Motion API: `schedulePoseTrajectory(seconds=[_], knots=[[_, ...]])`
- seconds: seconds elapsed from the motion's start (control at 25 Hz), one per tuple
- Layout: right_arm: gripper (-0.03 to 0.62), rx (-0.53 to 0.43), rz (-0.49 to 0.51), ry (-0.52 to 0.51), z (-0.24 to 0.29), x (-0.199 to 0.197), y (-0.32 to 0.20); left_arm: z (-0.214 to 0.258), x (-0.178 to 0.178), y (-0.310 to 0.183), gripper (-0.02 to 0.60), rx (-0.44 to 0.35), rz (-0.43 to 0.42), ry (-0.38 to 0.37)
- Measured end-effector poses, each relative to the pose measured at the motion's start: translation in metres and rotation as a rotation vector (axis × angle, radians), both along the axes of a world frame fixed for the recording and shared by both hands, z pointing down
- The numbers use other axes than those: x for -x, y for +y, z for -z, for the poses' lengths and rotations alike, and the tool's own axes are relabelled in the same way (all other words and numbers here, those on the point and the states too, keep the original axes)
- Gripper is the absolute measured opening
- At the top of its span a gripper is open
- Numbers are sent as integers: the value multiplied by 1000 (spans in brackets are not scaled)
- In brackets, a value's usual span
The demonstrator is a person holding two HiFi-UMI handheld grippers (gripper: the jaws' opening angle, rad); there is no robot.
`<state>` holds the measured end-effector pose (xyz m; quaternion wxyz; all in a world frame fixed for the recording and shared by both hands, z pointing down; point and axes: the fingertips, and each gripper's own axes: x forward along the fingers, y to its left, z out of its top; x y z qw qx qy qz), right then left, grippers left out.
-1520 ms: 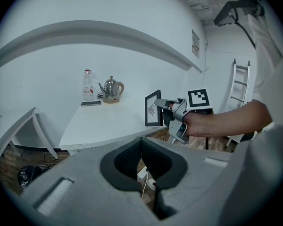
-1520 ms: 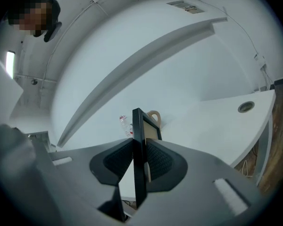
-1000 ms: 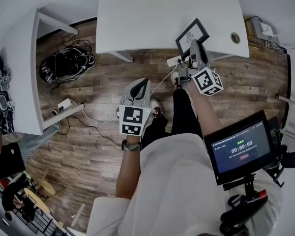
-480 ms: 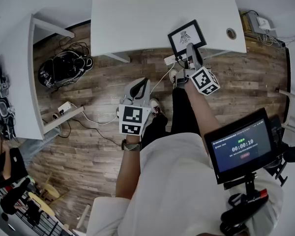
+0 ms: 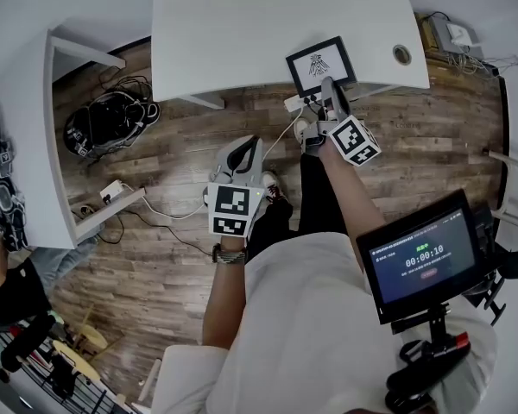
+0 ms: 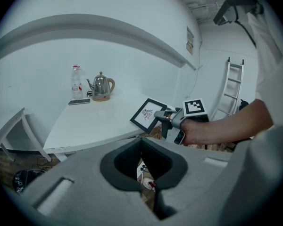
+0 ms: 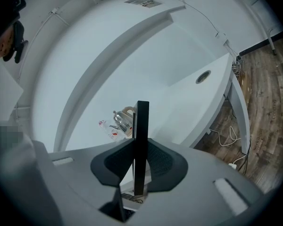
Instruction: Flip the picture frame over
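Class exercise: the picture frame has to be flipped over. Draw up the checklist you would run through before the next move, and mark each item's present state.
1. Right gripper holds the picture frame: ok, its jaws are clamped on the frame's edge.
2. Frame flipped: not ok, the printed side faces up.
3. Table bare beside the frame: ok, the kettle and bottle stand far from it.
4. Left gripper out of the way: ok, it is apart from the frame with nothing between its jaws.
5. Frame lifted free of the table: cannot tell.
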<state>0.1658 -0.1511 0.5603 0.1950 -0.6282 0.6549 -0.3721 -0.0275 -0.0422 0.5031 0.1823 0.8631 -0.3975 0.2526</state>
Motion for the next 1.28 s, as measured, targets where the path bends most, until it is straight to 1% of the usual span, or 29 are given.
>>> schedulePoseTrajectory(seconds=[0.16,0.32,0.48,0.6,0.68,0.8,0.88,1.04,1.28], knots=[[69,9,19,-7,-2,5,-2,-3,1,0,3,3,0,-1],[80,43,7,-16,-11,1,-1,-4,-3,0,3,7,-6,2],[84,65,3,-67,-18,0,-4,-7,-8,0,3,11,-17,5],[89,99,-28,-146,-27,-1,-6,-11,-13,0,3,12,-32,-2],[91,111,-42,-175,-31,-1,-8,-11,-16,0,3,10,-44,-7],[99,120,-38,-144,-32,-1,-9,-11,-20,-1,3,9,-54,-6],[120,151,-41,-127,-38,-3,-8,-12,-21,-1,3,10,-57,-8],[155,215,-50,-125,-52,-7,0,-15,-22,-2,3,13,-63,-8],[166,232,-45,-141,-58,-7,1,-16,-25,-3,3,18,-74,-5]])
